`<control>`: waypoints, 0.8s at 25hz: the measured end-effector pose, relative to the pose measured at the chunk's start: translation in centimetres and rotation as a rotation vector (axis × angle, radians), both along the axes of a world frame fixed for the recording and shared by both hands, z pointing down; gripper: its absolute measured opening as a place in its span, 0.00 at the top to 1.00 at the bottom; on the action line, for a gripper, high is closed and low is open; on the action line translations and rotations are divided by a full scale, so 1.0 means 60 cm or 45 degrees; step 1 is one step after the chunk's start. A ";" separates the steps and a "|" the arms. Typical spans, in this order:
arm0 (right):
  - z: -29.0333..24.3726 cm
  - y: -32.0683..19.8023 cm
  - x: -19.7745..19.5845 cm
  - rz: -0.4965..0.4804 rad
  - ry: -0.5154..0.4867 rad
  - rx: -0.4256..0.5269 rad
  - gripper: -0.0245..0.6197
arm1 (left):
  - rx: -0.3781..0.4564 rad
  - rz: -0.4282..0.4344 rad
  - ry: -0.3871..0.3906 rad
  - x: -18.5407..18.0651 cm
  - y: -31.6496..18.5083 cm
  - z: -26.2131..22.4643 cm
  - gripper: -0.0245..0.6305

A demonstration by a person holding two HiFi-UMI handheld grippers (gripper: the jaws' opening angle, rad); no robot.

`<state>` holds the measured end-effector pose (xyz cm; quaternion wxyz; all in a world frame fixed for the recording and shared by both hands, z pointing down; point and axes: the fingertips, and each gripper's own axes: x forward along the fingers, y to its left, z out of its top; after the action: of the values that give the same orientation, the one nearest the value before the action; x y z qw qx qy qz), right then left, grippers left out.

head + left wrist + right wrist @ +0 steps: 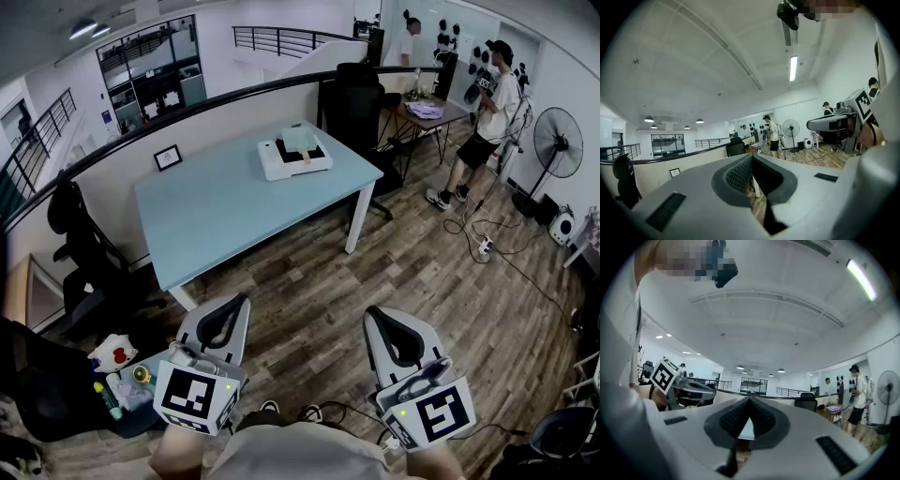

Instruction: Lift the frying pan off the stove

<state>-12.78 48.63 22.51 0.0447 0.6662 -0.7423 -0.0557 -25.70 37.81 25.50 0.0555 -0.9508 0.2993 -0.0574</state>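
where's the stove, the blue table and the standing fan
stove point(271, 157), head view, white left part of its body
blue table point(220, 206), head view, bare top
standing fan point(558, 142), head view, middle of its grille

L claw, R claw: both shut, level.
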 end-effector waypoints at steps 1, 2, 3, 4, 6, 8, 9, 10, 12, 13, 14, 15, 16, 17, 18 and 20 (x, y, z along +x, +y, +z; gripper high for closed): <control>0.000 0.002 0.004 0.007 -0.012 0.004 0.95 | -0.001 0.001 0.000 0.002 0.002 0.001 0.96; 0.000 0.003 0.009 0.013 -0.025 0.007 0.95 | -0.002 0.002 0.000 0.005 0.004 0.002 0.96; 0.000 0.004 0.014 0.017 -0.040 0.011 0.95 | -0.002 0.004 0.000 0.008 0.005 0.002 0.96; 0.000 0.005 0.019 0.017 -0.056 0.014 0.95 | -0.002 0.006 0.000 0.012 0.006 0.003 0.96; 0.002 0.005 0.028 0.010 -0.085 0.013 0.95 | -0.004 0.012 -0.005 0.020 0.006 0.005 0.96; 0.006 0.005 0.036 0.010 -0.100 0.005 0.95 | -0.006 0.014 -0.012 0.027 0.007 0.008 0.96; 0.008 0.005 0.040 0.013 -0.103 0.000 0.95 | -0.007 0.014 -0.015 0.030 0.008 0.008 0.96; 0.011 0.005 0.044 0.014 -0.106 -0.005 0.95 | -0.006 0.012 -0.017 0.033 0.008 0.008 0.96; 0.017 0.005 0.050 0.006 -0.118 -0.018 0.95 | -0.005 0.008 -0.017 0.039 0.008 0.009 0.96; 0.021 0.005 0.053 -0.003 -0.125 -0.027 0.95 | -0.005 0.005 -0.017 0.042 0.009 0.010 0.96; 0.025 0.005 0.055 -0.014 -0.131 -0.038 0.95 | -0.005 0.001 -0.017 0.044 0.009 0.012 0.96; 0.029 0.006 0.057 -0.023 -0.139 -0.049 0.95 | -0.006 -0.005 -0.019 0.045 0.009 0.015 0.96; 0.033 0.006 0.059 -0.029 -0.146 -0.057 0.95 | -0.007 -0.010 -0.022 0.047 0.009 0.017 0.96; 0.037 0.006 0.061 -0.030 -0.154 -0.064 0.95 | -0.008 -0.013 -0.028 0.048 0.008 0.019 0.96; 0.039 0.005 0.063 -0.029 -0.162 -0.068 0.95 | -0.008 -0.015 -0.033 0.049 0.007 0.020 0.96; 0.039 -0.001 0.064 -0.037 -0.174 -0.066 0.72 | -0.003 -0.017 -0.035 0.050 0.004 0.017 0.96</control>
<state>-8.96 48.60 24.88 0.0105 0.6563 -0.7544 0.0084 -22.71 38.03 26.51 0.0579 -0.9480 0.3049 -0.0711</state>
